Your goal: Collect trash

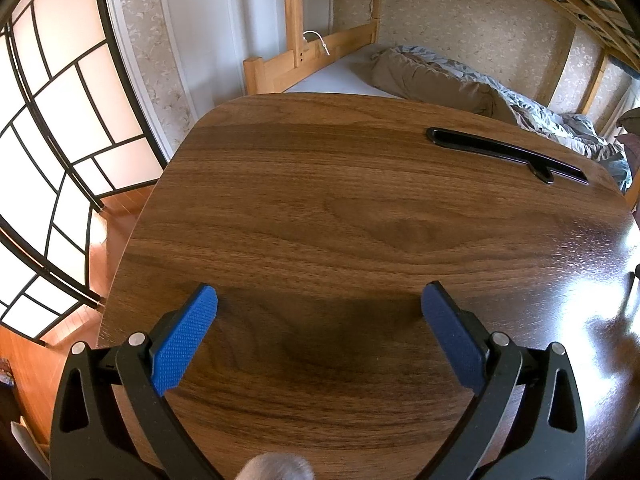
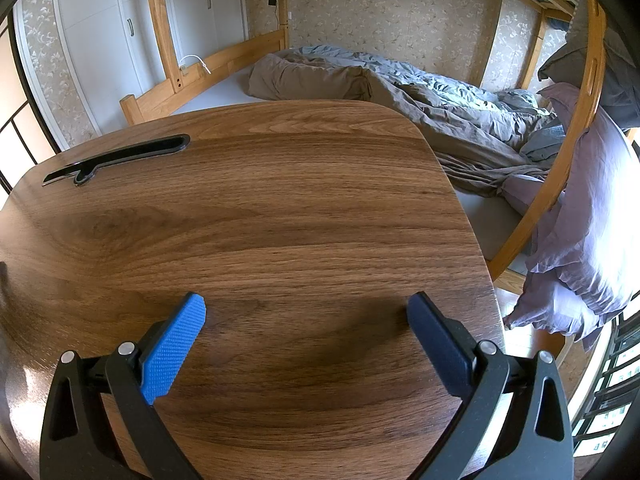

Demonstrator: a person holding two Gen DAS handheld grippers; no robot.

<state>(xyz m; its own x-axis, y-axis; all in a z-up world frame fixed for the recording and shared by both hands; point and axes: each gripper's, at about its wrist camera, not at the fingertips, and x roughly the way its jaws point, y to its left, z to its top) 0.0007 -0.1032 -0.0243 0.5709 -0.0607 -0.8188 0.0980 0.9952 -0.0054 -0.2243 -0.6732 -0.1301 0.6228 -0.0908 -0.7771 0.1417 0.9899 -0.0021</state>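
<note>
No trash shows in either view. My left gripper (image 1: 319,300) hangs open over the near part of a dark wooden table (image 1: 340,208), its blue-padded fingers (image 1: 186,336) wide apart with nothing between them. My right gripper (image 2: 306,312) is likewise open and empty above the same table (image 2: 280,208), nearer its right edge. A long black slot-shaped insert (image 1: 504,154) is set into the tabletop at the far side; in the right wrist view the black insert (image 2: 120,156) lies at the far left.
Beyond the table stands a wooden bunk bed (image 2: 224,60) with rumpled grey bedding (image 2: 420,92) and a lilac pillow (image 2: 592,208) on the right. A paper-panel screen (image 1: 60,140) fills the left. White wardrobe doors (image 2: 120,28) stand at the back.
</note>
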